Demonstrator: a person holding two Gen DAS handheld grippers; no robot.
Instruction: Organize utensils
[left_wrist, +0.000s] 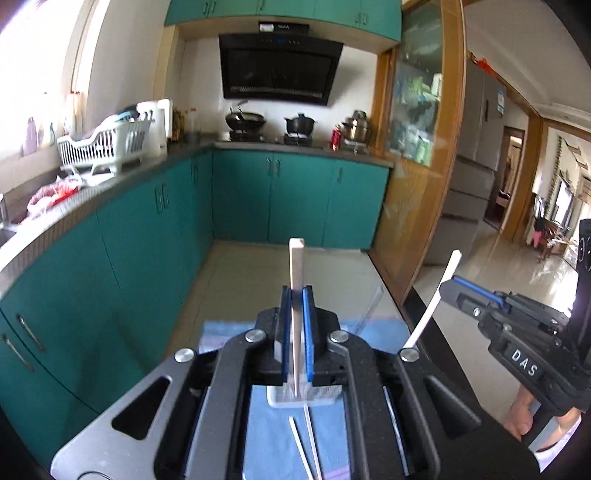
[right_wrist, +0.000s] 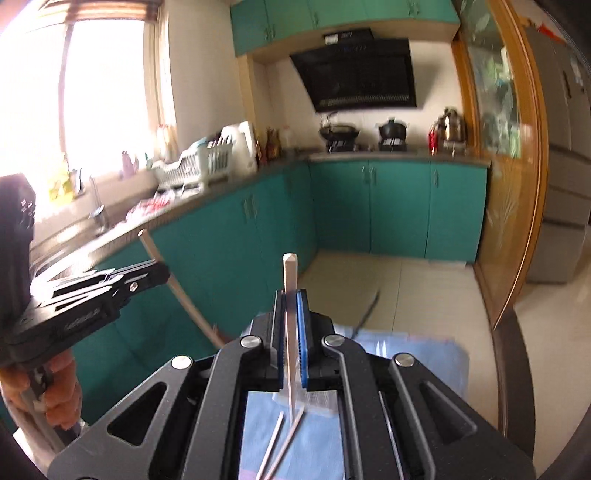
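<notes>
My left gripper (left_wrist: 296, 291) is shut on a pale chopstick (left_wrist: 296, 266) that sticks up past its blue pads, above a blue cloth (left_wrist: 269, 435). My right gripper (right_wrist: 290, 295) is shut on a second pale chopstick (right_wrist: 290, 273) in the same way. Each gripper shows in the other's view, the right gripper (left_wrist: 448, 282) at the right, the left gripper (right_wrist: 162, 271) at the left, each with its chopstick. Two more chopsticks (left_wrist: 306, 443) lie on the cloth below, also in the right wrist view (right_wrist: 282, 439), beside a clear plastic holder (left_wrist: 284, 397).
Teal kitchen cabinets (left_wrist: 147, 229) line the left and back walls. A white dish rack (left_wrist: 107, 144) stands on the counter. Pots (left_wrist: 299, 125) sit on the stove under the black hood. A wooden-framed glass door (left_wrist: 417, 147) is at the right. The table's dark edge (right_wrist: 506, 369) runs along the right.
</notes>
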